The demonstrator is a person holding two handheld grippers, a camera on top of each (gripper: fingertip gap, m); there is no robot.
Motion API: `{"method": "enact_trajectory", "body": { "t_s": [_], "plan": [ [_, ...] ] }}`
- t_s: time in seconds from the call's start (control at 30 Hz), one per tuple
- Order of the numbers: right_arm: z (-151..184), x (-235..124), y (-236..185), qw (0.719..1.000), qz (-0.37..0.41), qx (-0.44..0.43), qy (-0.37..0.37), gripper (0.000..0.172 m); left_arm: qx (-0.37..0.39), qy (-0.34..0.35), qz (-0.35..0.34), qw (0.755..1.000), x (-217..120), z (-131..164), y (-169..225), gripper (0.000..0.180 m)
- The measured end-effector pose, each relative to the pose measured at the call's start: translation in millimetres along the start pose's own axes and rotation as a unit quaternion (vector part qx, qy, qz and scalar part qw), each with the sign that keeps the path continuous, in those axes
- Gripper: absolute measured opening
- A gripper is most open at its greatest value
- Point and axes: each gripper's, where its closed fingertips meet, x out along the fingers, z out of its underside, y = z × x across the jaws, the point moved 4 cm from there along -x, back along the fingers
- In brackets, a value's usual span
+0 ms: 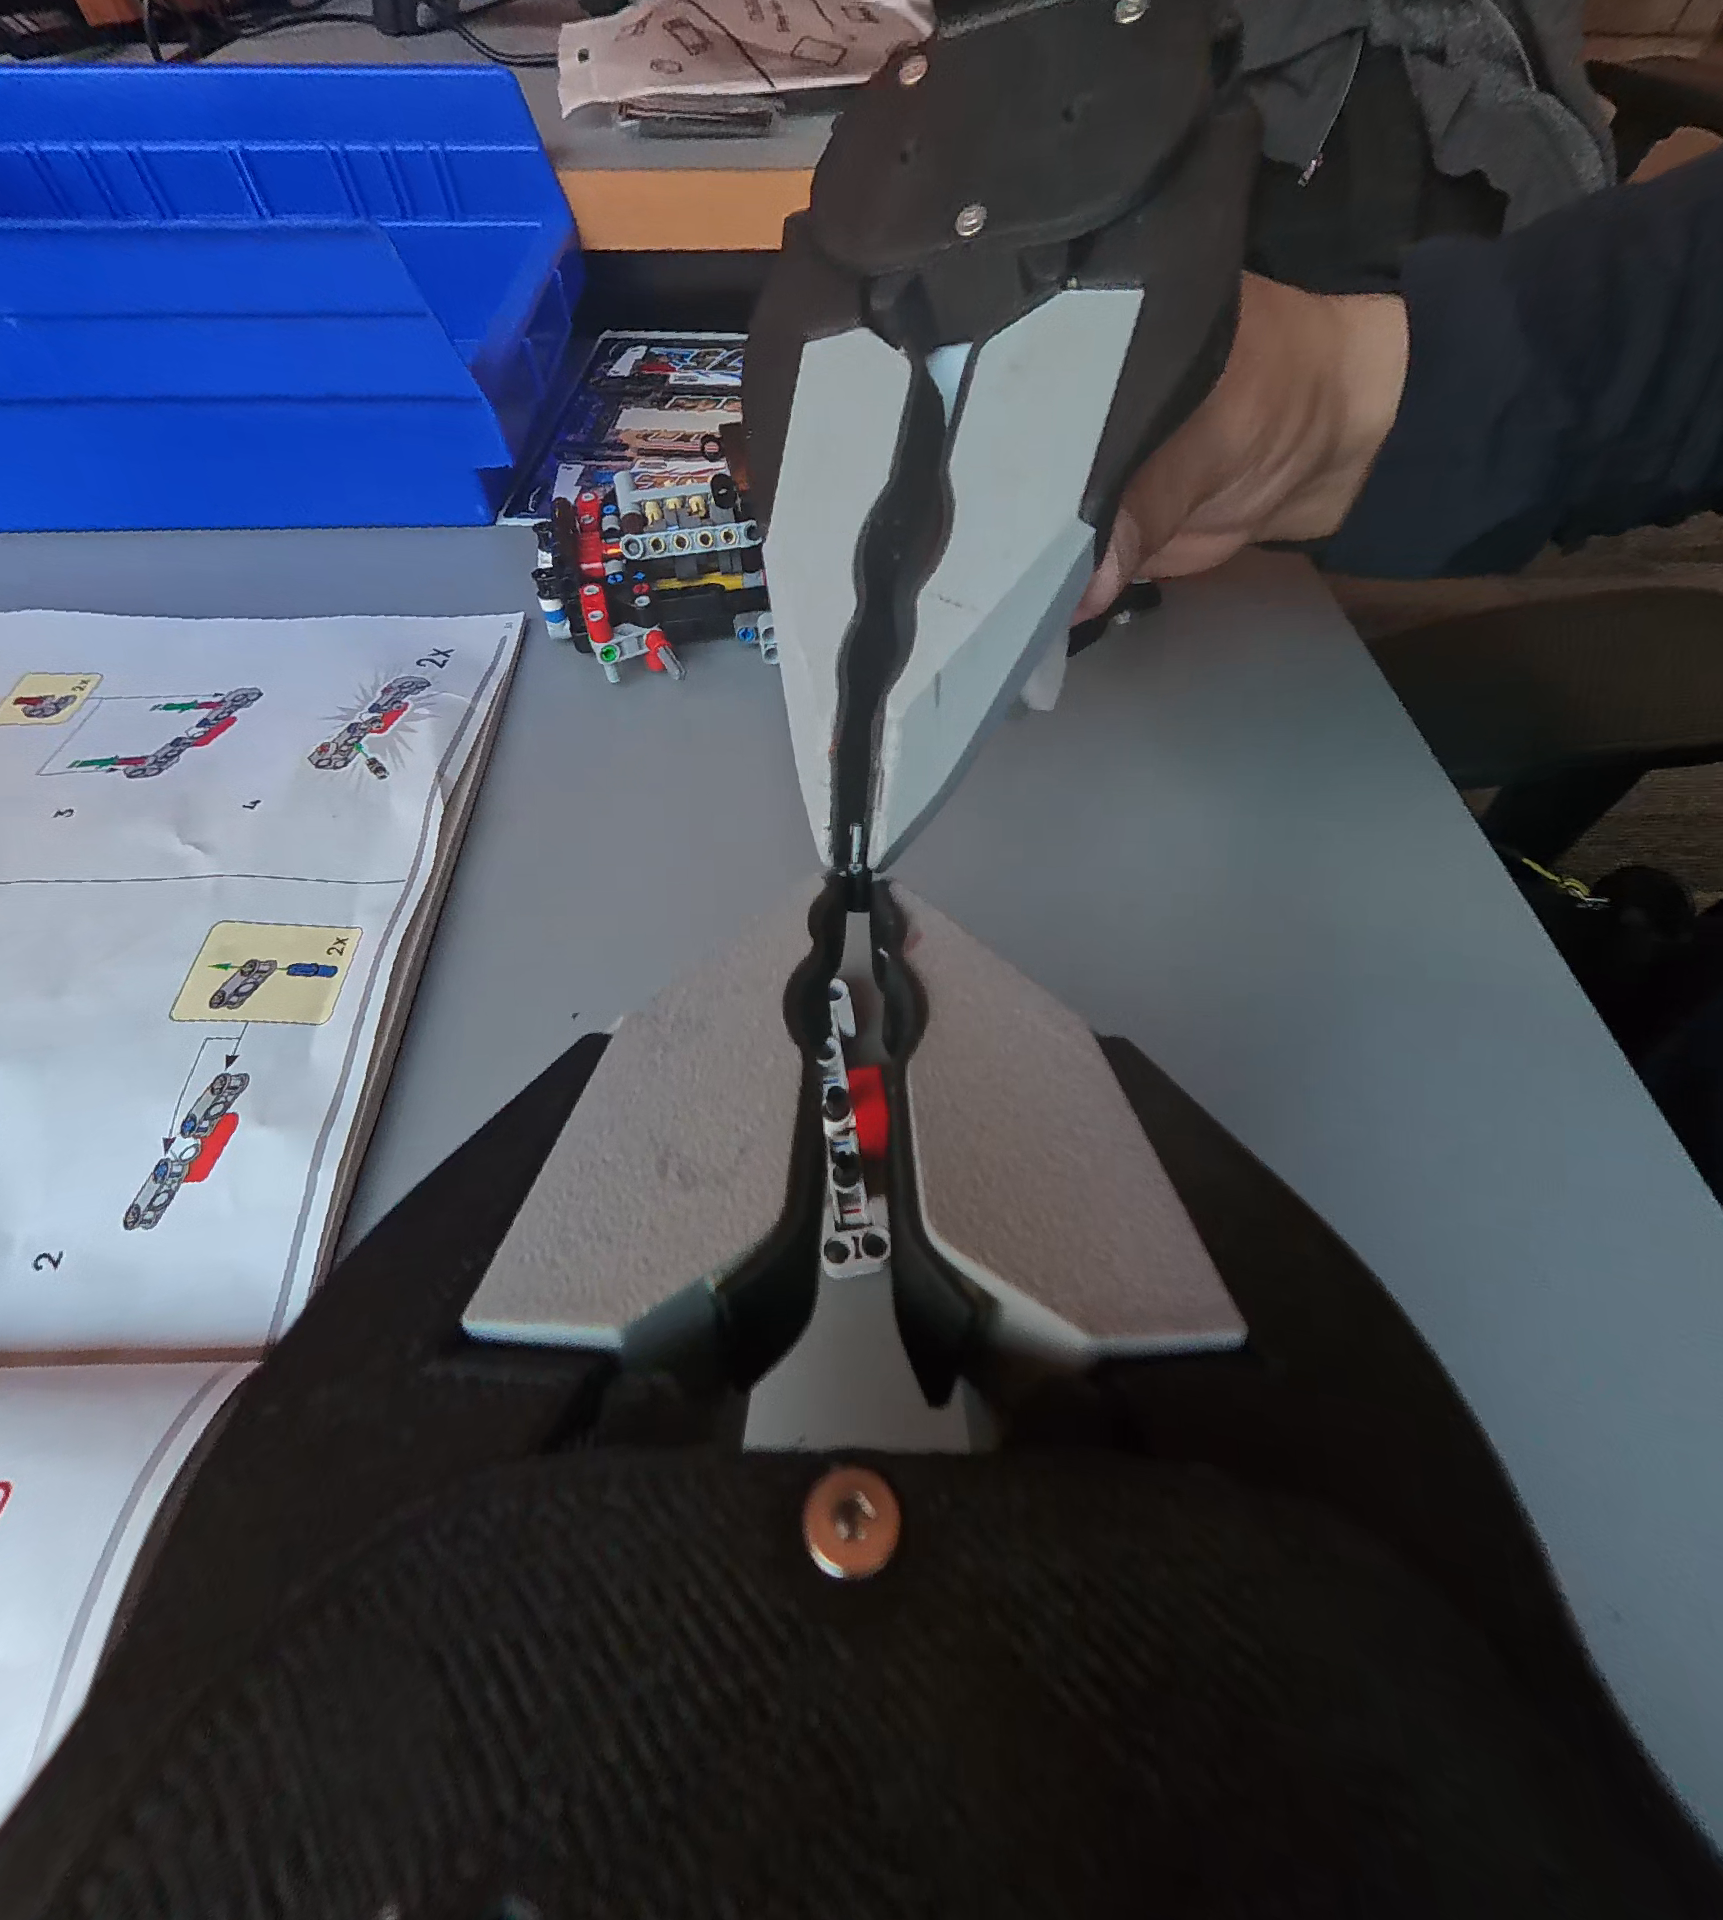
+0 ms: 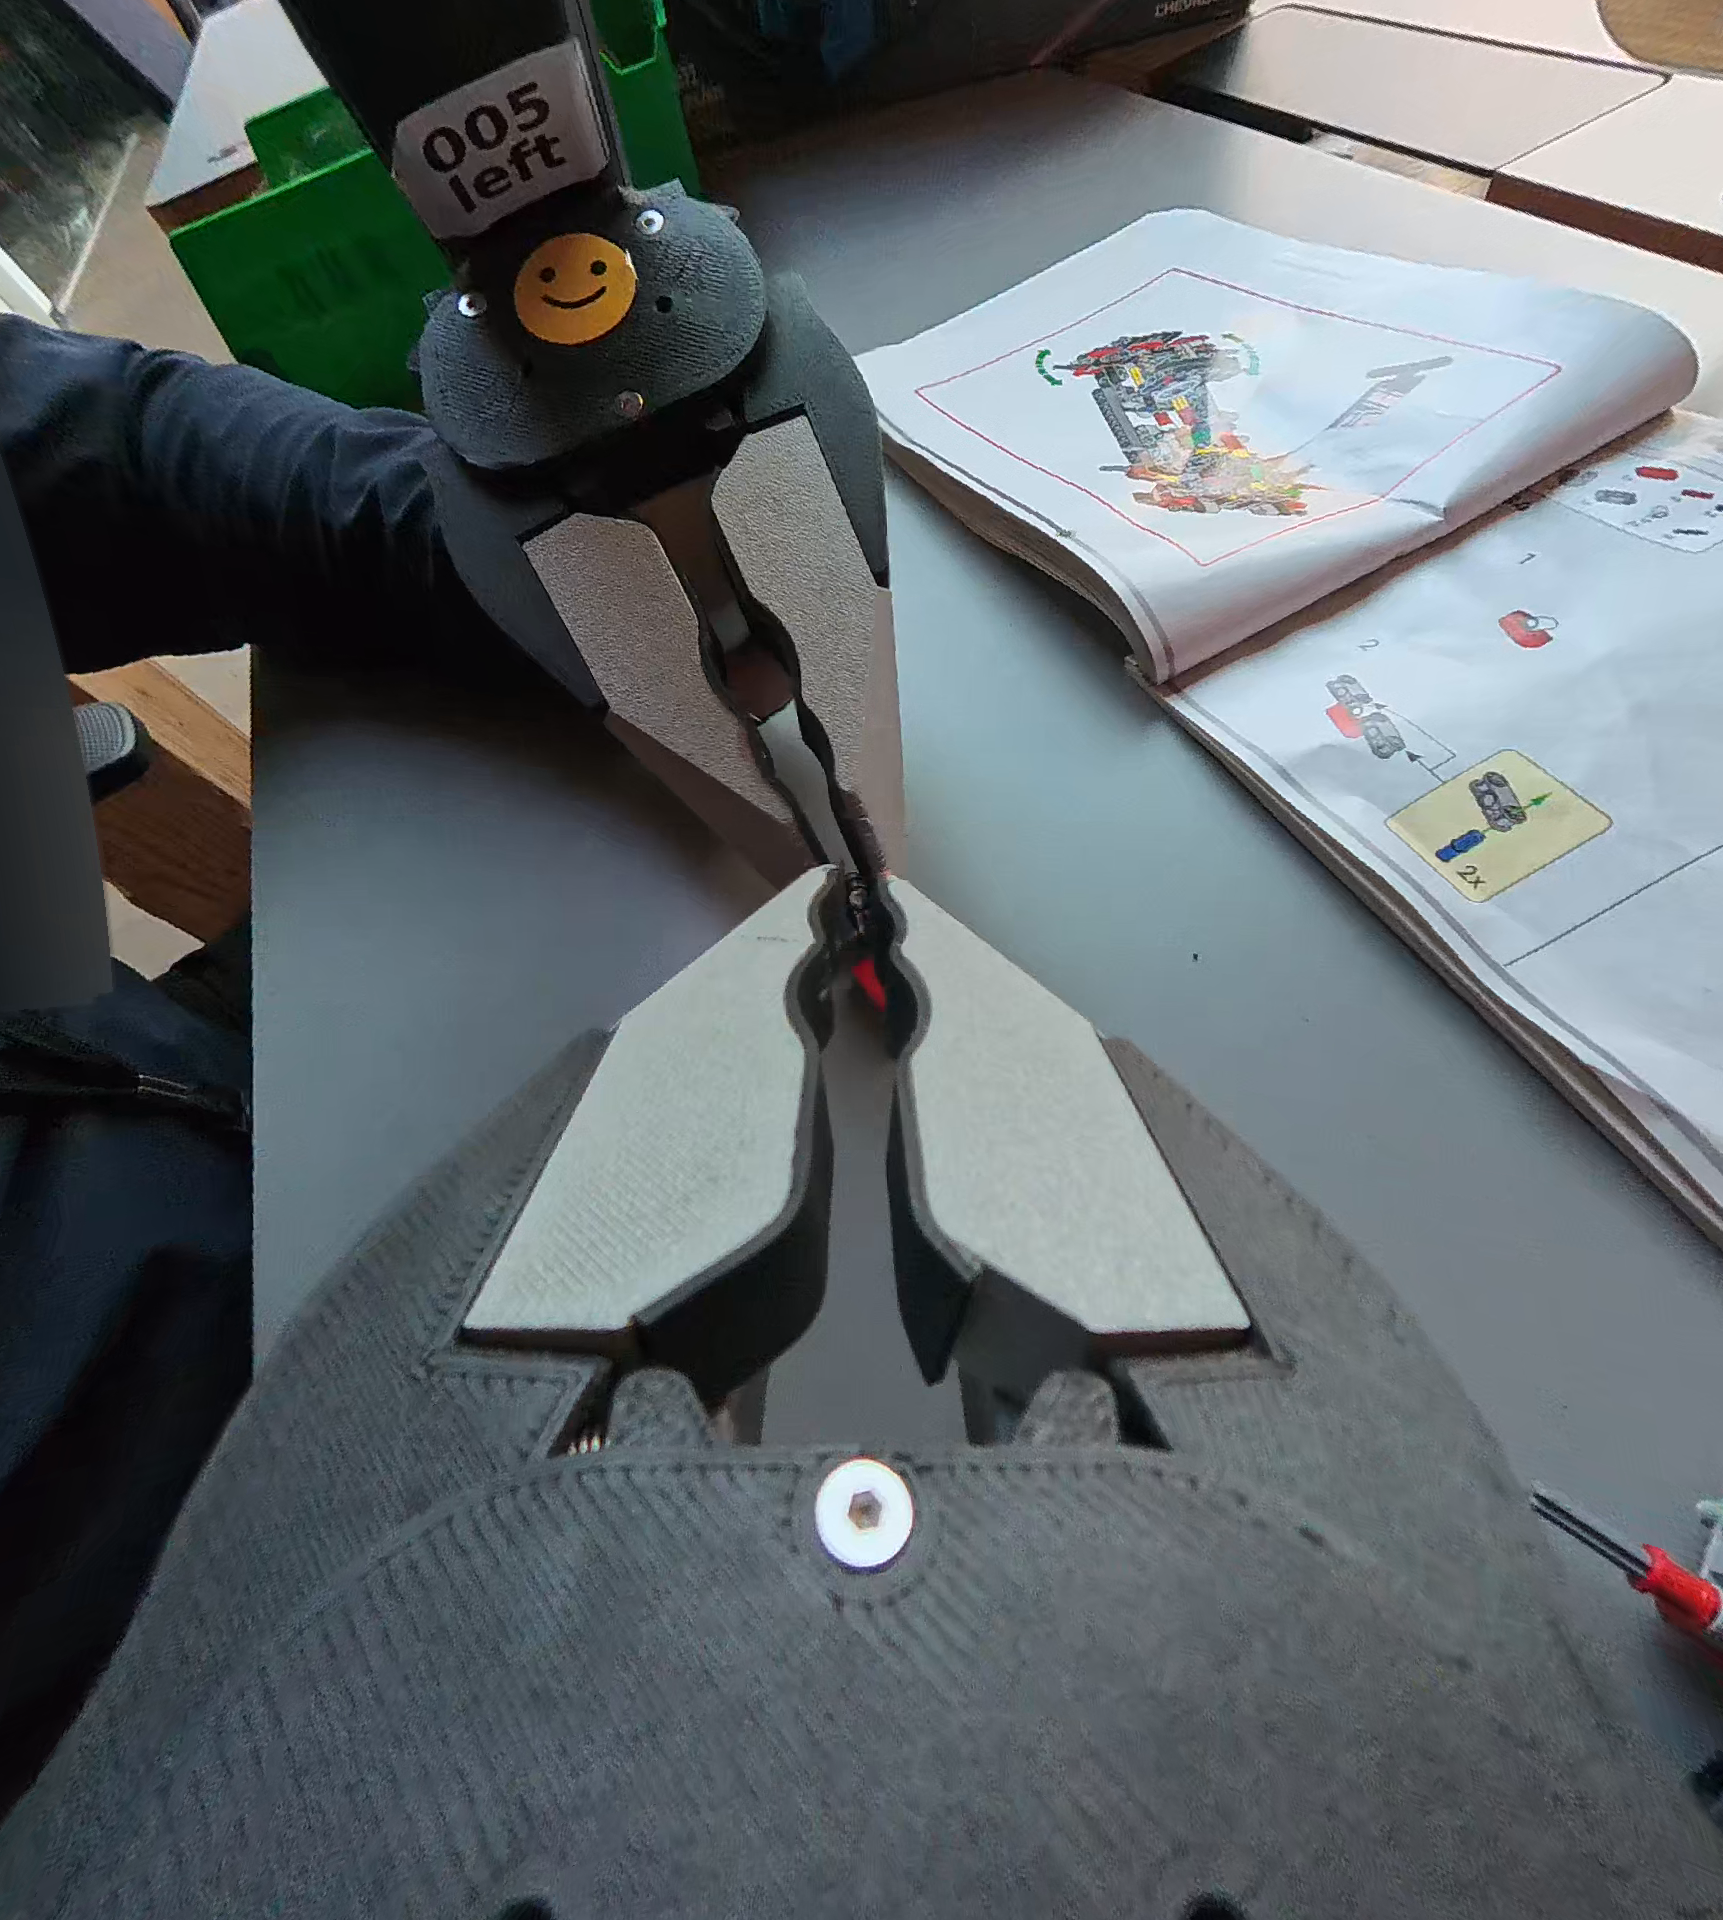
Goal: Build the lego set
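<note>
above the grey table [image 1: 1200, 831], a small grey-and-red beam assembly [image 1: 852, 1132] is being clamped in the closed left gripper [image 1: 855, 883], while a small black pin [image 1: 855, 847] is being pinched by the closed right gripper [image 2: 852, 883], tip to tip, seemingly for joining beside the open instruction booklet [image 1: 161, 935].

An office-like workroom: grey desks [image 2: 1096, 831], blue parts bin [image 1: 213, 312], open building-brick instruction booklet [image 1: 161, 935].

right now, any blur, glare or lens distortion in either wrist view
Left wrist view: table edges and blue bin bow from the wide lens, booklet evenly lit. Right wrist view: darker, left edge shaded, sheen on table; right gripper tips soft.
</note>
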Motion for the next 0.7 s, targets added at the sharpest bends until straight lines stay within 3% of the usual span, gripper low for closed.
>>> {"method": "enact_trajectory", "body": {
  "t_s": [0.17,0.7],
  "plan": [
    [-2.2,-2.3,1.8,1.000,-0.006,0.014,0.008,0.001,-0.033,0.021,0.013,0.999,-1.7,-2.3,-3.3,0.004],
    [-1.5,-2.0,0.8,1.000,-0.016,0.018,0.007,0.005,-0.006,0.008,0.010,1.000,-1.5,-1.4,0.0,0.001]
  ]
}}
